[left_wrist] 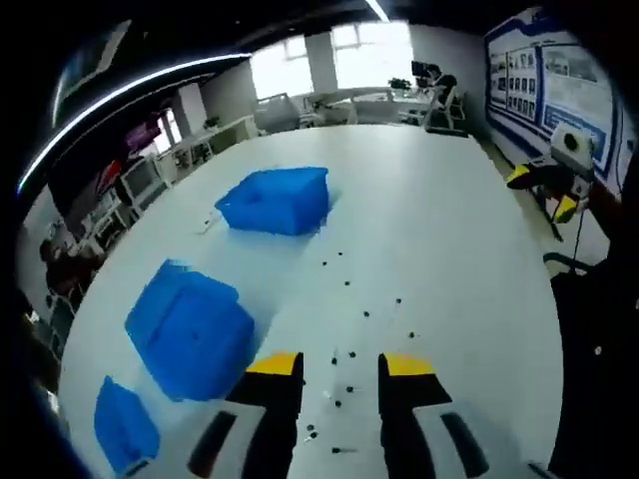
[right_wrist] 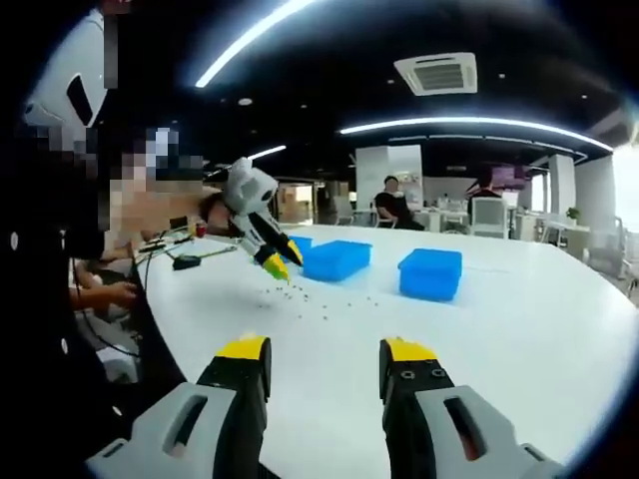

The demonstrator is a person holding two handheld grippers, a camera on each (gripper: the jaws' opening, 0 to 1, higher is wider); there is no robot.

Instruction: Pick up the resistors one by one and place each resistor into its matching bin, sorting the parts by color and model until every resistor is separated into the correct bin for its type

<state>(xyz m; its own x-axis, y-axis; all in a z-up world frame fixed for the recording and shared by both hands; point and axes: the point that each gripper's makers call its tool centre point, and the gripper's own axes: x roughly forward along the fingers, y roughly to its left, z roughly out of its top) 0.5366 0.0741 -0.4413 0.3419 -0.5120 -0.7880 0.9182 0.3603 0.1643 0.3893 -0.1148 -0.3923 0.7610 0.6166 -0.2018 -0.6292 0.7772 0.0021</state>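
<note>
three blue bins (left_wrist: 277, 200) beside scattered resistors (left_wrist: 349, 384); both claws gape empty.

Open-plan office or lab-type workspace. Big white oval desk (left_wrist: 449, 230) w/ blue plastic bins (left_wrist: 277, 200) on it. Black ceiling w/ long curved LED strip lights (right_wrist: 469, 124) and a square ceiling AC vent (right_wrist: 436, 72). Bright windows (left_wrist: 349, 55) at the far end, blue-framed info boards (left_wrist: 544, 75) on one wall. Rows of workstations w/ monitors (left_wrist: 140, 180) along the side; a seated person in dark clothes (right_wrist: 391, 206) at a far desk w/ white chairs (right_wrist: 487, 215) nearby.
</note>
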